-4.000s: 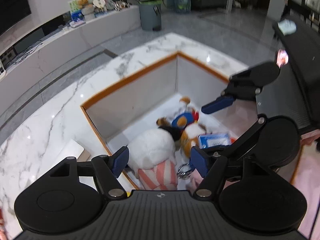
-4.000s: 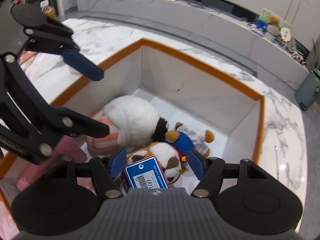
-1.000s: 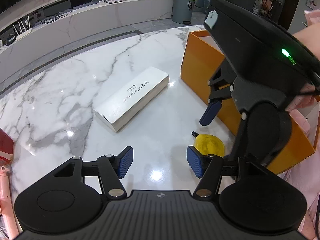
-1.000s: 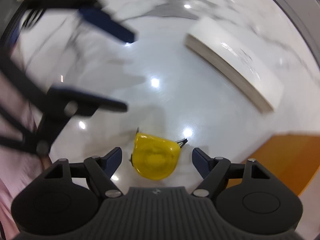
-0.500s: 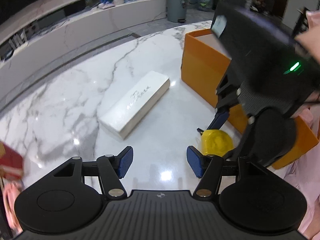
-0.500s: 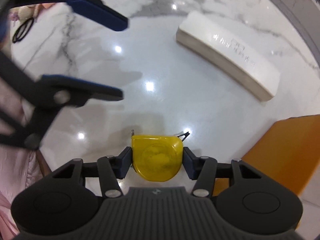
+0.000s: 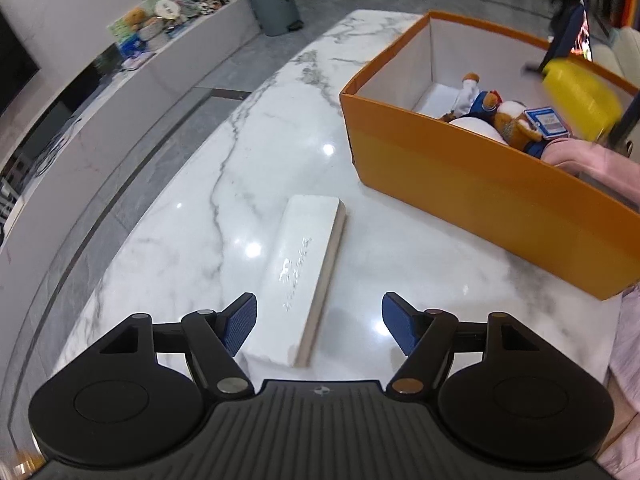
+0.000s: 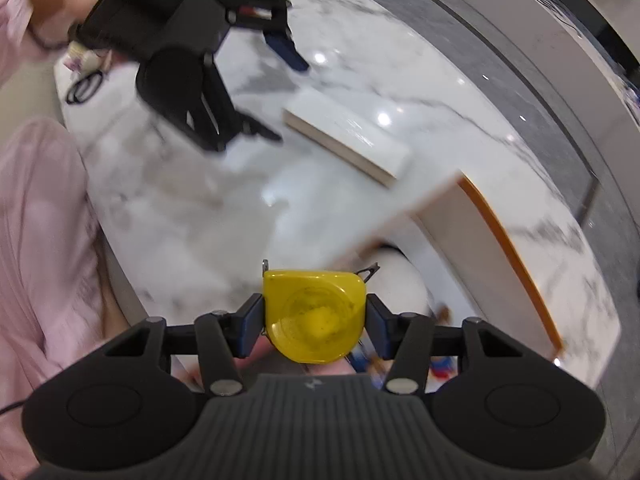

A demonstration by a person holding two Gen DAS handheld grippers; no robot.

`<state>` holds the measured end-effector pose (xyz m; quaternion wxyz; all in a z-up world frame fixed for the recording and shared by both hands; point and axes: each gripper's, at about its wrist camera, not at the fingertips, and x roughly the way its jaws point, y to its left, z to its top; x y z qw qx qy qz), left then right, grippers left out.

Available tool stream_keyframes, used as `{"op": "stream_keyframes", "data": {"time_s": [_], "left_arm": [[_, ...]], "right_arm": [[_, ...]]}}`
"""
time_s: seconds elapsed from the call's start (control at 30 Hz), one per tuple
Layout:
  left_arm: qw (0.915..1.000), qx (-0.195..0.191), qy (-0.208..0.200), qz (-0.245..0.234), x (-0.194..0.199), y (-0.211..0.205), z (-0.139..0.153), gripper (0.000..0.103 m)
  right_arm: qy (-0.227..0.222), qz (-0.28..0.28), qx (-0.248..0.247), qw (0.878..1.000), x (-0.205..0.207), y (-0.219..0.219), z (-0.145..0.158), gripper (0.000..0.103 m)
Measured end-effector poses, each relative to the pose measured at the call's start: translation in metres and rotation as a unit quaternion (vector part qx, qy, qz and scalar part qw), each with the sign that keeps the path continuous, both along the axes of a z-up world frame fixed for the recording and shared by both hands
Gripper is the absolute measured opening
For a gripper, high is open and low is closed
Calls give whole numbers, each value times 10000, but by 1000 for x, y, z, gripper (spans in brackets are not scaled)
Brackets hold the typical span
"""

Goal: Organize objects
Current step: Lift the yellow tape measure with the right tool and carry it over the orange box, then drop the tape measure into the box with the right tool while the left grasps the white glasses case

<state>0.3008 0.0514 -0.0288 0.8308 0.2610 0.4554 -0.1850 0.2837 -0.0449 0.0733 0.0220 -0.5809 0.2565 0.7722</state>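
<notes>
My right gripper is shut on a yellow tape measure and holds it in the air above the orange box. In the left wrist view the tape measure hangs blurred over the far right side of the orange box. My left gripper points down at the marble table, its jaws opening. The near end of a long white box lies between its blue pads, which stand clear of it. The white box lies flat beside the orange box.
Several plush toys and a blue card lie inside the orange box. A pink sleeve reaches over its rim. Dark glasses rest near the table's edge. A white counter and a grey bin stand beyond the table.
The right gripper closed on the tape measure, then lifted it off the table to above the orange box. The left gripper swung over the white box and its jaws widened.
</notes>
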Motion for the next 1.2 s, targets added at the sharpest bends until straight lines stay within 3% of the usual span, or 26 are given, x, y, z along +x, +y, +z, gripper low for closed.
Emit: {"op": "stream_keyframes", "data": {"time_s": [0.07,0.13,0.33,0.47,0.67,0.87,1.07,1.2], "left_arm": [[9998,72,107,-134,10,-3,-7,83],[9994,141,298,-72,19,-6,-17,84],[9957,591,672,-257,44,-9,-48,84],[9951,484,860,-74,62,-2,-57,85],[9931,383,1100,136,80,6,-71,87],[9928,198,1142,311,93,8,-79,91],[9908,-120,1232,541,106,11,-81,91],[9892,-308,1219,752,109,14,-82,92]], "right_arm": [[-173,17,-11,9998,25,19,-15,56],[-331,60,-38,9994,43,18,-15,56],[-779,489,-72,9957,85,10,-55,56],[-854,1091,-38,9904,95,4,-75,56],[-958,2200,-63,9708,90,-21,-107,56],[-1102,2631,-213,9582,88,-28,-122,56],[-1334,3302,-233,9342,75,-38,-129,56],[-1487,3389,-299,9285,71,-40,-138,57]]}}
